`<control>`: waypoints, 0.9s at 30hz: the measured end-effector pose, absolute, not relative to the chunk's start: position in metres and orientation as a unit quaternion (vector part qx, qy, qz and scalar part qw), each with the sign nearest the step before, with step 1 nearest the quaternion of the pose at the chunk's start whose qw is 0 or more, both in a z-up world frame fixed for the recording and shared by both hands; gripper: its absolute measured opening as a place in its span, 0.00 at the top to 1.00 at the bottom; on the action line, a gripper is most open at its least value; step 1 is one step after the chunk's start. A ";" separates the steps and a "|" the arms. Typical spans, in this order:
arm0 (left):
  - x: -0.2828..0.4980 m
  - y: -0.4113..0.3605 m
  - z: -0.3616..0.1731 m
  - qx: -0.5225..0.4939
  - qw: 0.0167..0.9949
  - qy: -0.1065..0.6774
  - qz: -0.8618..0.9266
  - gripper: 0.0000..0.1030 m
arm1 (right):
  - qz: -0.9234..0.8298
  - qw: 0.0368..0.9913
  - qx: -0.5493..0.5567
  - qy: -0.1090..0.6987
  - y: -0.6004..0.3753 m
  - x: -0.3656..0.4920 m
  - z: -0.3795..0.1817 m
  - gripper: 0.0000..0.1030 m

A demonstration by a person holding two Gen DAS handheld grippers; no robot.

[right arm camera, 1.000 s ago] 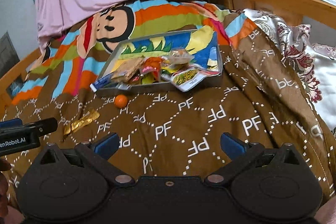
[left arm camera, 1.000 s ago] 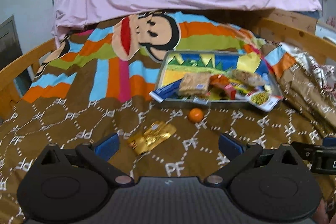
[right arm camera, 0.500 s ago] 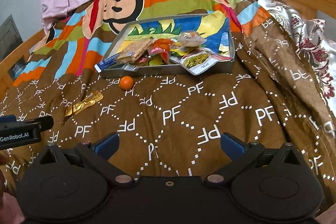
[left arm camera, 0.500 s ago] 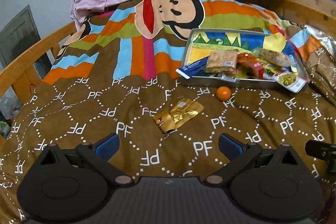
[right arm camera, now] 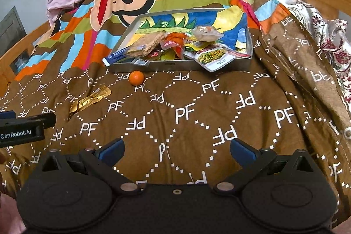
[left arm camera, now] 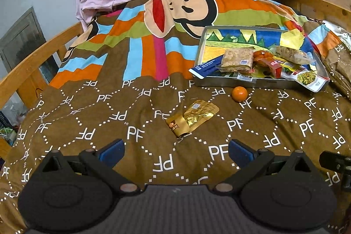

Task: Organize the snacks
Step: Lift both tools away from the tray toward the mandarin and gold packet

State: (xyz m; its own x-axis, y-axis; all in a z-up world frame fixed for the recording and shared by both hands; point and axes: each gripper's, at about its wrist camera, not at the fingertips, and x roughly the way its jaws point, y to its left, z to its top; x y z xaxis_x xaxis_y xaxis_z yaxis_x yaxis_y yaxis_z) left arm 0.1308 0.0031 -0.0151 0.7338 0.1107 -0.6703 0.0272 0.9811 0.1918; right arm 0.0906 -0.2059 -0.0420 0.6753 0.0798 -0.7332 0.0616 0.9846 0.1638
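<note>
Left tool (left arm camera: 176,151) and right tool (right arm camera: 177,151) wide apart, empty, gold packet (left arm camera: 193,117) and orange (left arm camera: 239,93) before heaped tray (left arm camera: 258,82)

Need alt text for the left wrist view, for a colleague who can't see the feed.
Open left tongs hover empty over a brown patterned blanket, with a gold snack packet lying just ahead. Beyond it, a small orange sits on the blanket in front of a metal tray piled with snack packets.
</note>
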 end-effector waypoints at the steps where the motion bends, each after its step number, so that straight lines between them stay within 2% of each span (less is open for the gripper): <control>1: 0.131 0.004 -0.015 0.094 0.926 0.365 0.023 0.01 | 0.007 0.910 0.088 0.405 -0.205 0.091 -0.043 0.01; 13: 0.139 0.001 -0.019 0.101 0.919 0.381 0.025 0.01 | 0.023 0.903 0.102 0.416 -0.207 0.105 -0.045 0.01; 27: 0.166 0.008 -0.027 0.110 0.910 0.398 0.027 0.01 | 0.056 0.914 0.027 0.400 -0.194 0.150 -0.044 0.01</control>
State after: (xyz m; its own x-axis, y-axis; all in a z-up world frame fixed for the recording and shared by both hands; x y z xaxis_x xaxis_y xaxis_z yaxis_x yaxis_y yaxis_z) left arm 0.1656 0.0082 -0.0268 0.6814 0.1357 -0.7192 0.0391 0.9745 0.2208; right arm 0.1498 -0.1943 -0.0437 0.6733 0.1236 -0.7289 -0.0798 0.9923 0.0946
